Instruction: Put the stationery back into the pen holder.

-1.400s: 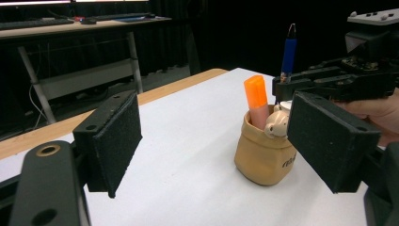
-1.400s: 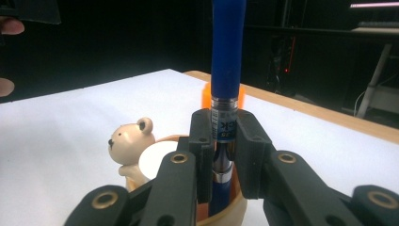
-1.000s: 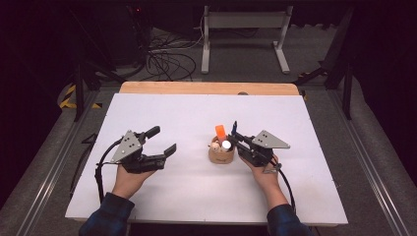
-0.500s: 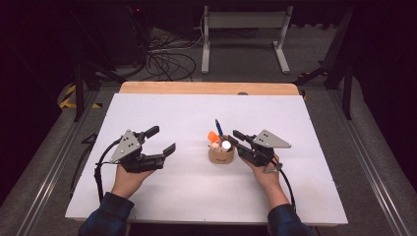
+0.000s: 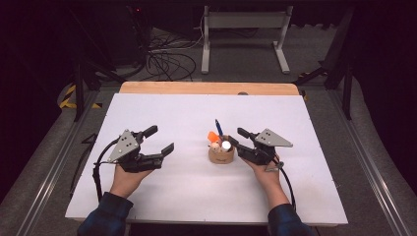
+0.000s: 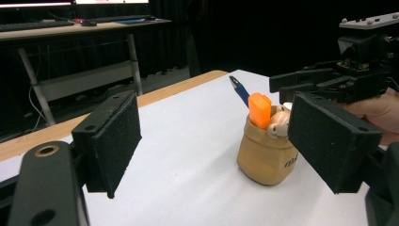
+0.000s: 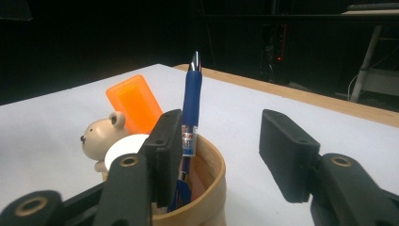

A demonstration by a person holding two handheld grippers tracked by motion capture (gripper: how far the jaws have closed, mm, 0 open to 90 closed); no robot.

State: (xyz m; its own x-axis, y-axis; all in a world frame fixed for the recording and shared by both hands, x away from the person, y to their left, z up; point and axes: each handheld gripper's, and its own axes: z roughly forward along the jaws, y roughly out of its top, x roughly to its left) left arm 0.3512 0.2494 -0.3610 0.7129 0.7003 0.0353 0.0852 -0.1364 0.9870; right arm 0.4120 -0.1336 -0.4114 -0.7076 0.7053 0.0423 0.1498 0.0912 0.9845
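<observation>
A tan holder (image 5: pixel 220 155) stands mid-table with a blue pen (image 5: pixel 218 127), an orange block (image 5: pixel 212 136) and a small bear figure inside. My right gripper (image 5: pixel 235 137) sits just right of it; its jaws have just been opening. In the right gripper view the pen (image 7: pixel 192 103) stands upright in the holder (image 7: pixel 207 188) beside one pad, with a wide gap to the other, so the right gripper (image 7: pixel 226 150) is open. The bear (image 7: pixel 99 134) and orange block (image 7: pixel 134 103) lean behind. My left gripper (image 5: pixel 161 139) rests open and empty left of the holder (image 6: pixel 263 155).
The white table top (image 5: pixel 187 113) ends in a wooden strip (image 5: pixel 206 87) at the far edge. Dark floor, cables and a metal stand (image 5: pixel 246 29) lie beyond it. Free white surface surrounds the holder on all sides.
The right gripper's jaws have spread apart, and the blue pen now stands free in the holder. The left gripper and both hands have stayed where they were.
</observation>
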